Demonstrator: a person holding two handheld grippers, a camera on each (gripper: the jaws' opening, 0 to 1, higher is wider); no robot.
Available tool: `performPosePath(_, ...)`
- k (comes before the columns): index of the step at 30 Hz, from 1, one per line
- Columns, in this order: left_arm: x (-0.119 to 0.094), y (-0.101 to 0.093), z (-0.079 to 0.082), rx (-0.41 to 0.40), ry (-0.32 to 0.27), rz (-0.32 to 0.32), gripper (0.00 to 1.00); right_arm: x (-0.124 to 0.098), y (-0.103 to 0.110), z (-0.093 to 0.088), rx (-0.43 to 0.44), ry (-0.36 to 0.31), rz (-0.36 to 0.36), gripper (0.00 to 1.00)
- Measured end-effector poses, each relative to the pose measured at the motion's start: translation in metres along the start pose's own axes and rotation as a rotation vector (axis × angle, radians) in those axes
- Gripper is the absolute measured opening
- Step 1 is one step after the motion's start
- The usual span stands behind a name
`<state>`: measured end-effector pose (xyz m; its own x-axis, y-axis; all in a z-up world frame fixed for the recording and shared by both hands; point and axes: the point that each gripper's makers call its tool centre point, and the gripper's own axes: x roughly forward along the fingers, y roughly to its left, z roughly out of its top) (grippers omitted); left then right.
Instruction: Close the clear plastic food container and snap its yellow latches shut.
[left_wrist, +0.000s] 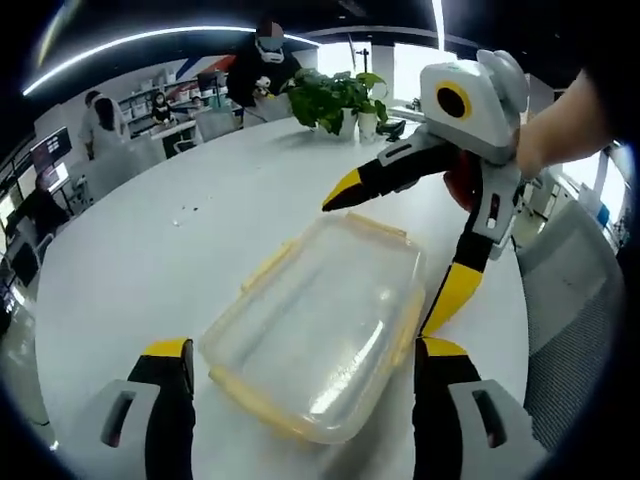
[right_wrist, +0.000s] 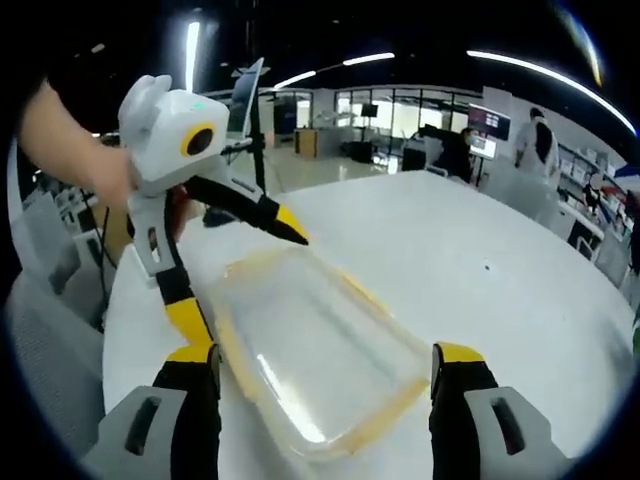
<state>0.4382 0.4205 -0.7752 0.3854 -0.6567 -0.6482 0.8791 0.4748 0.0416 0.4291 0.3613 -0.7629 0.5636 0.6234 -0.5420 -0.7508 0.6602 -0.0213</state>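
Closest to me in the left gripper view, my left gripper (left_wrist: 300, 372) has its black, yellow-tipped jaws spread wide, one on either side of the near end of the clear rectangular plastic food container with yellow latches (left_wrist: 320, 325). Nothing is gripped; I judge this stance is there to brace the box while the other tool works. The container lies flat on the round white table (left_wrist: 140, 260), its lid apparently already resting on top, though I cannot tell whether any latch is clicked down.

In the right gripper view, my right gripper (right_wrist: 325, 375) is likewise spread open, straddling the opposite short end of the container (right_wrist: 315, 350). So the two tools face each other over the box, each coming into the other's view, one yellow tip low by a long side, the other above the far end. I think this approach suits pressing the end latches inward.

Further off, a green potted plant (left_wrist: 335, 100) stands at the table's far edge, and beyond it people sit at office desks.
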Motion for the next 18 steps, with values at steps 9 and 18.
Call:
performPosePath(9,-0.0042,0.0034,-0.0010,-0.080,-0.046,0.034,0.92,-0.0070,-0.0022,-0.0008,0.083,-0.043,-0.047,0.87)
performPosePath(18,-0.0075,0.0017,0.0014,-0.112,-0.077,0.057,0.90,-0.0110,-0.0022,0.0048,0.139,-0.085,-0.073,0.86)
